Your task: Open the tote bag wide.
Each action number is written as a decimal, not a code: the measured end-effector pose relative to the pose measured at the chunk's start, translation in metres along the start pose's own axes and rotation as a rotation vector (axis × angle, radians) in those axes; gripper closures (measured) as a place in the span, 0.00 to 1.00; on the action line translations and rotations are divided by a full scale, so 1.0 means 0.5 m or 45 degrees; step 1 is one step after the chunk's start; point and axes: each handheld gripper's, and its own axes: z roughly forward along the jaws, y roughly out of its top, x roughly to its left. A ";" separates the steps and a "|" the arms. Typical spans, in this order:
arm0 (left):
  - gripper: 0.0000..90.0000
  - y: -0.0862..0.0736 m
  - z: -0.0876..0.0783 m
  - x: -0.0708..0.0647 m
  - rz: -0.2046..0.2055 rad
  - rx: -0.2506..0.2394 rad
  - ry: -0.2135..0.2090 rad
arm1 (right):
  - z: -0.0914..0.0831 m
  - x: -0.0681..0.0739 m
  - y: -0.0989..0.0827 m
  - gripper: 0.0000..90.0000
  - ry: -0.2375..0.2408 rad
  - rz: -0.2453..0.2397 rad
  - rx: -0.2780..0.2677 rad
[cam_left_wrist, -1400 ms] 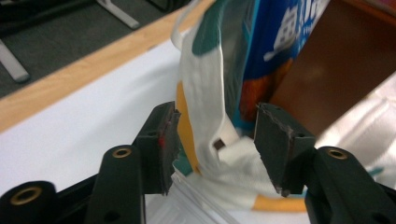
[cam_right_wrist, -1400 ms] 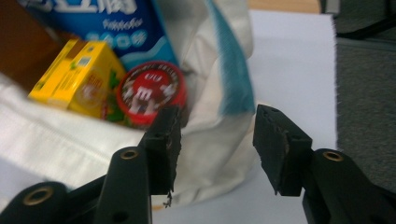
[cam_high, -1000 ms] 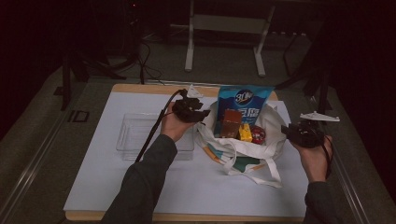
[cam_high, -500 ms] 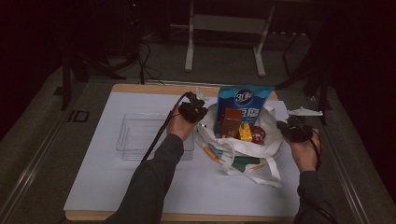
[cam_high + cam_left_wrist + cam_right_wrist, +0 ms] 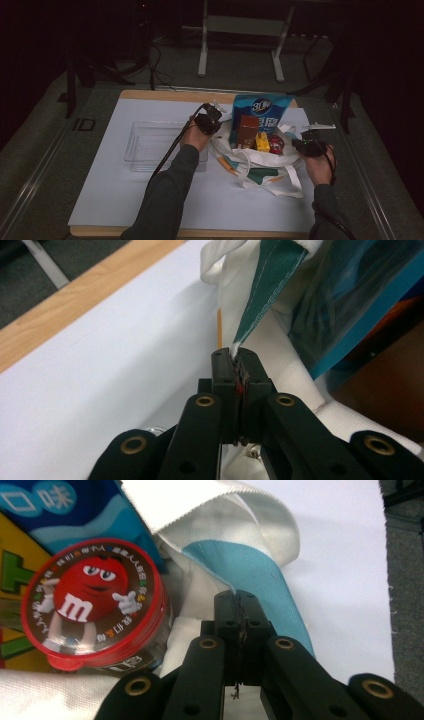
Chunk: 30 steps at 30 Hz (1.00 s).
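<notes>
You have two grippers, left gripper (image 5: 216,114) and right gripper (image 5: 300,143), and one white tote bag (image 5: 260,167). It holds four items: one blue pouch (image 5: 262,107), one brown box (image 5: 247,130), one yellow pack (image 5: 262,142), one red-lidded candy tub (image 5: 95,607). One clear tray (image 5: 145,145) sits alongside.

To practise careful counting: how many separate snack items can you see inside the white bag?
4: a blue packet at the back, a brown box, a yellow pack, a red-lidded tub toward the right. More may be hidden in the white bag.
</notes>
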 end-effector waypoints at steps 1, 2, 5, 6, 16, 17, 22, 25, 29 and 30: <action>0.98 0.000 0.001 -0.001 -0.007 -0.001 0.001 | 0.001 0.001 0.000 1.00 -0.002 -0.002 0.003; 0.98 0.001 0.000 -0.002 -0.008 0.001 0.005 | 0.000 0.004 0.000 1.00 -0.010 -0.012 0.004; 0.95 0.001 -0.005 -0.004 -0.001 -0.001 0.006 | -0.015 0.012 0.005 0.97 -0.023 -0.041 -0.016; 0.89 0.001 -0.010 -0.003 0.005 0.012 -0.010 | -0.022 0.013 0.007 0.94 -0.021 -0.051 -0.022; 0.63 -0.011 -0.075 -0.006 -0.014 -0.119 -0.029 | -0.094 0.029 0.005 0.79 0.026 -0.120 -0.110; 0.63 -0.012 -0.087 -0.007 -0.016 -0.142 -0.033 | -0.100 0.032 0.002 0.78 0.029 -0.130 -0.119; 0.63 -0.029 -0.134 -0.036 0.011 -0.235 -0.100 | -0.123 0.060 -0.028 0.78 0.114 -0.168 -0.143; 0.66 -0.043 -0.149 -0.066 0.050 -0.264 -0.147 | -0.129 0.081 -0.049 0.78 0.159 -0.190 -0.152; 0.74 -0.058 -0.149 -0.110 0.119 -0.264 -0.208 | -0.129 0.101 -0.071 0.79 0.212 -0.199 -0.156; 0.77 -0.062 -0.145 -0.120 0.132 -0.258 -0.226 | -0.126 0.104 -0.075 0.79 0.218 -0.201 -0.155</action>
